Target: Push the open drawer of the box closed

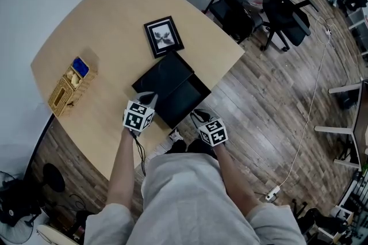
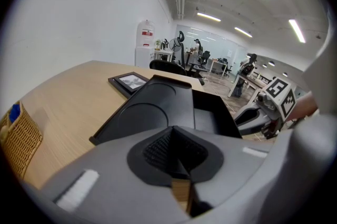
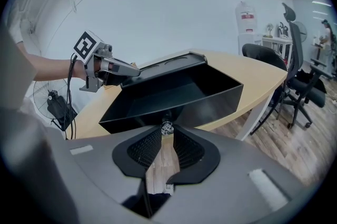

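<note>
- The basket (image 1: 69,88) sits well apart at the far left of the table (image 1: 103,25). It plays no part here.
- Your left gripper (image 2: 176,157) has its jaws together with nothing between them. Its tip is at the near left corner of the box (image 1: 164,76). If it is only hovering there, the whole box could slide back toward the picture frame (image 1: 164,35) when you push, instead of the drawer going in.
- From the right gripper view I cannot tell whether that tip presses on the lid or sits just above it.
- The drawer (image 3: 174,94) is pulled well out and overhangs the table edge on your side. A downward lean on its front could tip the box or strain the runners, so push level.
- The runners and the back of the drawer are hidden inside the box, so you cannot see anything that might make it jam.
- Your right gripper (image 3: 167,136) is narrowed about the small knob (image 3: 167,127) at its tips, with floor showing through the slit behind. A push through that round knob may slip off sideways, or skew the drawer if it is off-centre.
- In the head view the right gripper covers the knob.
</note>
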`<state>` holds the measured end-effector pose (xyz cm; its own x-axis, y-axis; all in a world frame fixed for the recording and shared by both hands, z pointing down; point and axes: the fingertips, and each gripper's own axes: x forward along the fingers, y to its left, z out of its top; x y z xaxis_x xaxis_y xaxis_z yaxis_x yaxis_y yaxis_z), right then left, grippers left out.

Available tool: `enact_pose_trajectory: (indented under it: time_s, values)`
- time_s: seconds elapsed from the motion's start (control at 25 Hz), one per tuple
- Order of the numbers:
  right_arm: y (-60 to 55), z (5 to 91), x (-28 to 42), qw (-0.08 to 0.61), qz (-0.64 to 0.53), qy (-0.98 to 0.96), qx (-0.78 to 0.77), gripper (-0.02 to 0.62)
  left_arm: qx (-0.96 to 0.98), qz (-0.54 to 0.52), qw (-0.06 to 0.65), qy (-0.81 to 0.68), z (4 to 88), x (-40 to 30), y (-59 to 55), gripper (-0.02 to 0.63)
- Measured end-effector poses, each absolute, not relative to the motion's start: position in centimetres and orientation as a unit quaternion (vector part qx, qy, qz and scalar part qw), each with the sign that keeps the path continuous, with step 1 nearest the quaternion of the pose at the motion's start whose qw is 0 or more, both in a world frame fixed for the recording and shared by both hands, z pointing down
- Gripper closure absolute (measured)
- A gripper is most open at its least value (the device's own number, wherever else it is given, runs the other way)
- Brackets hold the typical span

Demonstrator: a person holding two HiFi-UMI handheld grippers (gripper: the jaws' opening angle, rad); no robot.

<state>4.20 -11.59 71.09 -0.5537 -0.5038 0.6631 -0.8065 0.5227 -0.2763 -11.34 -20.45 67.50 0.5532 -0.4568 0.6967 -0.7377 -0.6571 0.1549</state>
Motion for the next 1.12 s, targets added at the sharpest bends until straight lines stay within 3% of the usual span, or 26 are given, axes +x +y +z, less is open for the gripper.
enact_pose_trajectory:
  time_s: [1.12]
  values:
    - [-13.0, 70.8, 3.1, 0.271, 0.293, -0.830, 0.390, 0.523, 0.857, 0.300, 0.224, -0.353, 67.2, -11.3, -20.5, 0.554]
